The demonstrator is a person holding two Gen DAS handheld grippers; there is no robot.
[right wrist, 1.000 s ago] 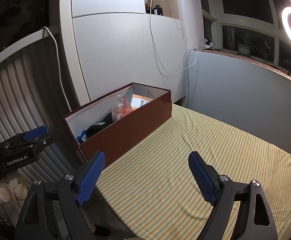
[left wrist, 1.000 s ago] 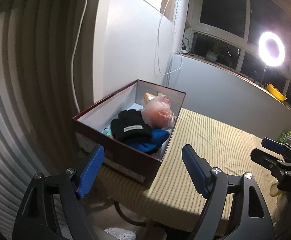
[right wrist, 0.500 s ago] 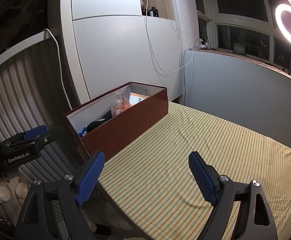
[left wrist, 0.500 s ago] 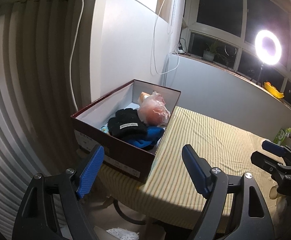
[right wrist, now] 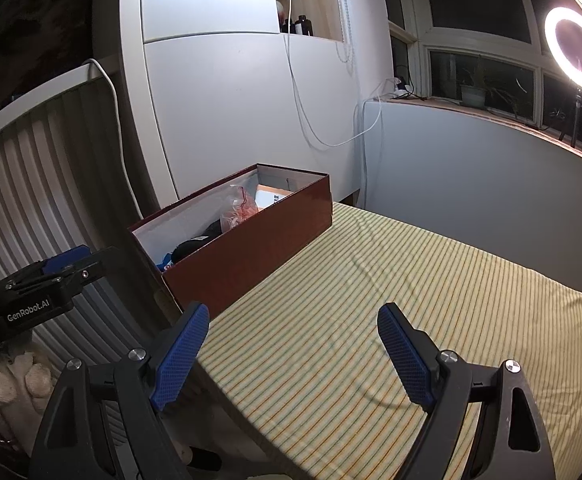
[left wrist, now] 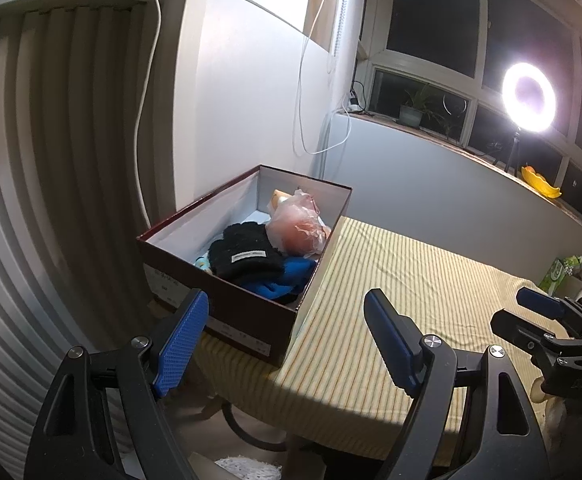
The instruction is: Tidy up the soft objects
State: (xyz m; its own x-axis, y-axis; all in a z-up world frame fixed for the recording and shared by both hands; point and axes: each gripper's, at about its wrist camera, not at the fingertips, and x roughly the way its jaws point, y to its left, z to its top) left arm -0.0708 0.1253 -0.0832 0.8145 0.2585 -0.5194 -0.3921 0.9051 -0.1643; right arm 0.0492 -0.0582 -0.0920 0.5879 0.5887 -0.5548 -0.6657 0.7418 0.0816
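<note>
Home bedroom (striped bed, wardrobe)

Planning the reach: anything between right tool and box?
Only bare striped cloth between the right tool and box, per the right wrist view.

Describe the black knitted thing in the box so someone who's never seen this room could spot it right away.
Find the dark red cardboard box at the corner of the striped table, near the white wall. Inside, at its near end, lies the black knit hat, on top of a blue fabric piece and beside a clear plastic bag. It alone is black, with a small white label.
</note>
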